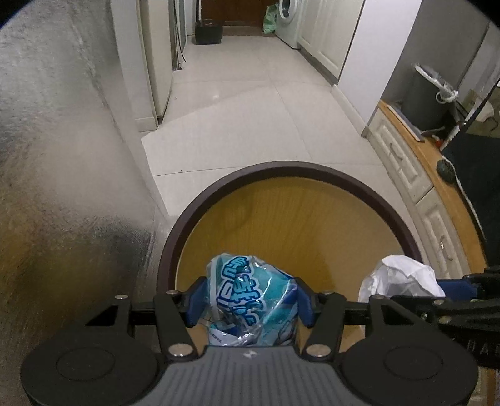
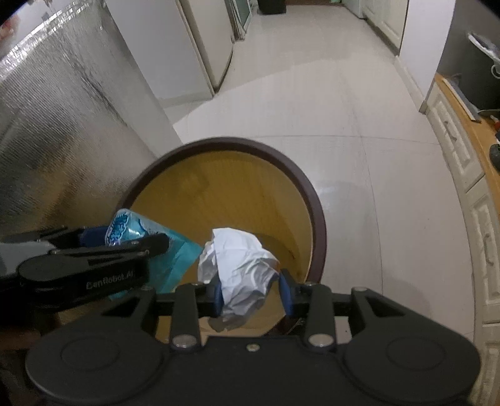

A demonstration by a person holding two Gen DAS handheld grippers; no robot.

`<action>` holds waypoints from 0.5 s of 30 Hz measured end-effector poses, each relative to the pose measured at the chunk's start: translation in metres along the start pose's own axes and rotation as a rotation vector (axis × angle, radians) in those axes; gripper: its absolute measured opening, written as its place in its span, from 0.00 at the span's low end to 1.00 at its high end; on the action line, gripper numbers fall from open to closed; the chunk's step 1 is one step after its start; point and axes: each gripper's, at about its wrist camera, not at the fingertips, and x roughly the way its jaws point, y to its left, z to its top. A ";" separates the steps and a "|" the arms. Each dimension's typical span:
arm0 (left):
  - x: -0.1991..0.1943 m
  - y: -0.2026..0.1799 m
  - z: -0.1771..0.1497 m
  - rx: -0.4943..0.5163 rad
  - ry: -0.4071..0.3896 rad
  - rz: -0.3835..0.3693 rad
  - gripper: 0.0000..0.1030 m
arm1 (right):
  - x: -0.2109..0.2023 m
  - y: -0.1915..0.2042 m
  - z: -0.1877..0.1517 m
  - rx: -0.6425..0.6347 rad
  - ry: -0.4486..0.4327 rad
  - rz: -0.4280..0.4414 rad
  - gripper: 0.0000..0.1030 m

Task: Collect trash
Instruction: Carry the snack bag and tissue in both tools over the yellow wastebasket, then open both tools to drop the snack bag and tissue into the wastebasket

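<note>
A round bin with a dark brown rim [image 1: 315, 170] and a yellow wood-look inside [image 1: 281, 225] stands on the floor below both grippers; it also shows in the right wrist view [image 2: 300, 184]. My left gripper [image 1: 248, 303] is shut on a crumpled blue plastic wrapper [image 1: 250, 299] above the bin's opening. My right gripper [image 2: 253, 293] is shut on a crumpled white paper [image 2: 240, 265], also above the opening. The white paper shows at the right of the left wrist view [image 1: 400, 278], and the blue wrapper shows at the left of the right wrist view [image 2: 131, 229].
A silver foil-covered surface [image 1: 56, 156] rises close on the left. A white tiled floor [image 1: 250, 109] runs ahead to a washing machine [image 1: 290, 18]. White drawers [image 1: 403, 162] under a wooden counter [image 1: 437, 175] stand on the right.
</note>
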 end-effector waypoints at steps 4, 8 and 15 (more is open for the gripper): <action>0.012 -0.002 0.008 0.015 0.018 -0.004 0.57 | 0.013 0.004 0.008 -0.031 0.027 -0.016 0.36; 0.021 -0.001 0.011 0.026 0.035 -0.009 0.57 | 0.023 0.005 0.011 -0.041 0.057 -0.034 0.37; 0.031 0.004 0.010 0.034 0.067 -0.001 0.57 | 0.040 0.014 0.013 -0.104 0.123 -0.062 0.40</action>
